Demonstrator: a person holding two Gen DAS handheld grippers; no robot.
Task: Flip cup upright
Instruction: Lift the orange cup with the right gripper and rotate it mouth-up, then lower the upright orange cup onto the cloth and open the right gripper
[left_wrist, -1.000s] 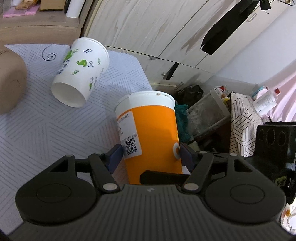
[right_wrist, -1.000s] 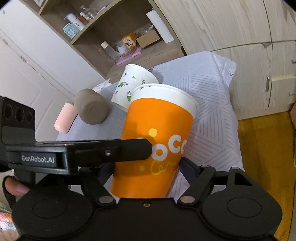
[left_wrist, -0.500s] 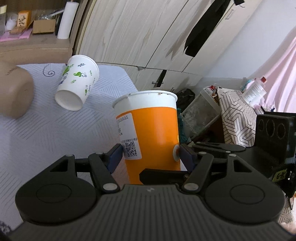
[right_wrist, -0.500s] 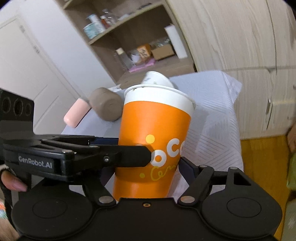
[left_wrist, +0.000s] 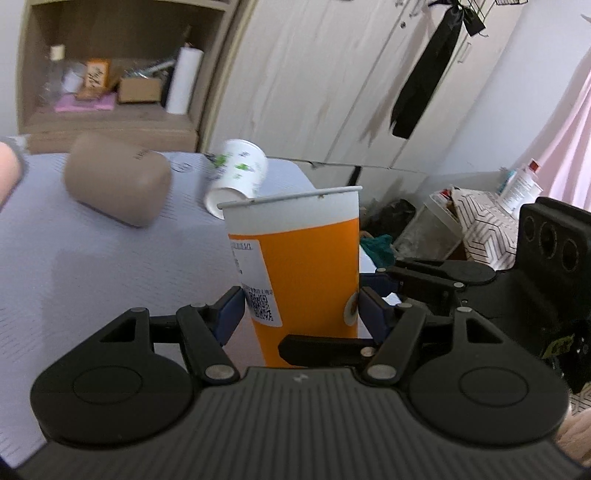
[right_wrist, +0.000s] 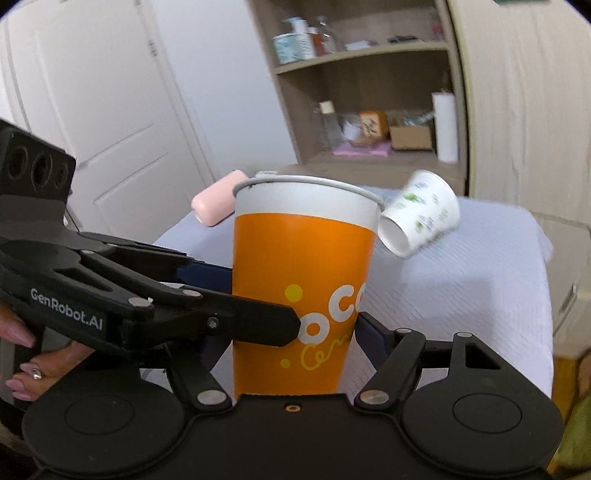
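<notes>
**Orange cup upright, gripped from two sides**

The orange cup (left_wrist: 306, 273) stands mouth-up, its white rim level and its orange body tapering downward. Both grippers hold it low on the body. The left gripper (left_wrist: 301, 306) has its blue-padded fingers (left_wrist: 231, 308) pressed against opposite sides of the cup, one beside the QR-code label and the other on the far side. The right gripper (right_wrist: 291, 332) pinches the same cup across its lower part; one blue finger (right_wrist: 373, 338) shows at the cup's right edge, while the other is hidden behind the left gripper's black arm, which crosses in front of the printed lettering. Each gripper appears in the other's view, coming in from the side. Whether the cup's base touches the table (left_wrist: 92, 266) cannot be told, since the gripper bodies cover it.

Behind the cup, on the pale patterned cloth, a white cup (right_wrist: 417, 221) with green leaf print lies on its side, open mouth toward the cameras. A brown cup (left_wrist: 118, 179) also lies on its side, well apart to the left in the left wrist view. A pink cup (right_wrist: 216, 203) lies near the table's far edge in the right wrist view. Beyond the table stands a wooden shelf (right_wrist: 369, 62) with bottles, a box and a paper roll (left_wrist: 183, 81). Both views are slightly motion-blurred.
</notes>
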